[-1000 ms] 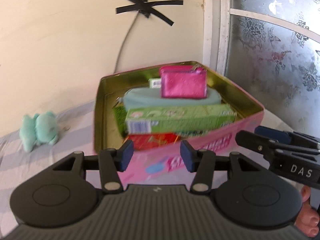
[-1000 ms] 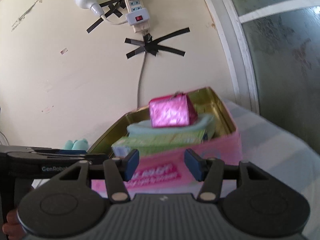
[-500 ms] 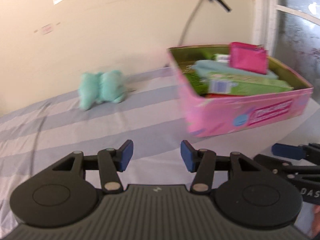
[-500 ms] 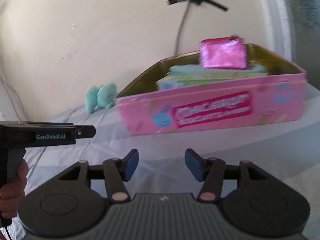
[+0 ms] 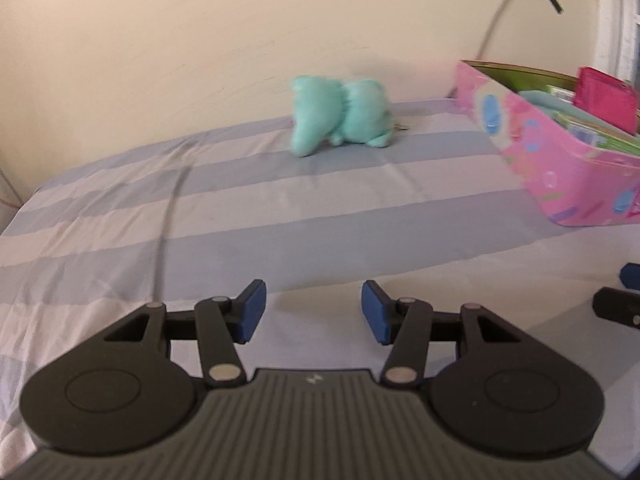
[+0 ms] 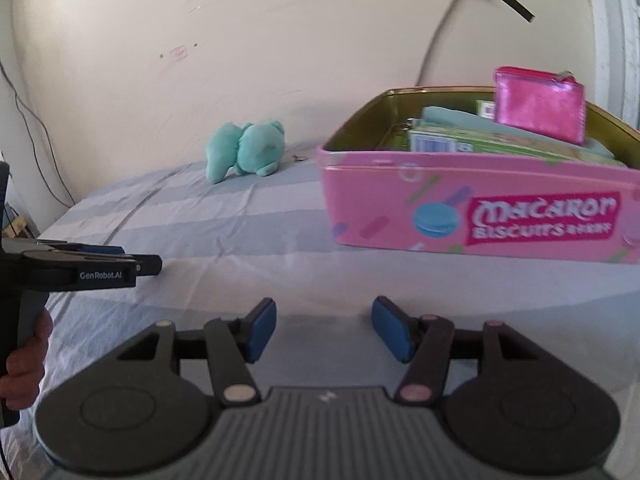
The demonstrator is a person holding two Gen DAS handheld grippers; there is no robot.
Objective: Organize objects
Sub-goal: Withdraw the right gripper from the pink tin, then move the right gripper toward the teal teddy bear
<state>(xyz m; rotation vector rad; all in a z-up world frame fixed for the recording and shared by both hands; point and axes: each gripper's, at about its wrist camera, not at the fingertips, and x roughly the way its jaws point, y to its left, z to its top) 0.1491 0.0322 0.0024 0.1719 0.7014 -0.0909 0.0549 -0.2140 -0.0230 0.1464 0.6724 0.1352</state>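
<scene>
Teal plush toy point(image 5: 340, 114) lies near the pink biscuit tin point(image 6: 472, 208); left gripper point(image 5: 312, 316) gapes empty, right gripper's point(image 6: 323, 330) jaws are opening, empty.

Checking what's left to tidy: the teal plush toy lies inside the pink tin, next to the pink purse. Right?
Not quite. The teal plush toy lies on the striped sheet outside the pink tin, by the wall; only the pink purse is inside, as the right wrist view shows.

From the right gripper's camera, the plush toy point(image 6: 245, 150) lies on the bedsheet point(image 6: 240, 232) at about eleven o'clock, close to the wall point(image 6: 200, 60) behind it. The tin point(image 6: 476, 216) sits at one o'clock, well apart from the toy, with a carton point(image 6: 500, 142) in it and a pouch point(image 6: 540, 104) on top.
</scene>
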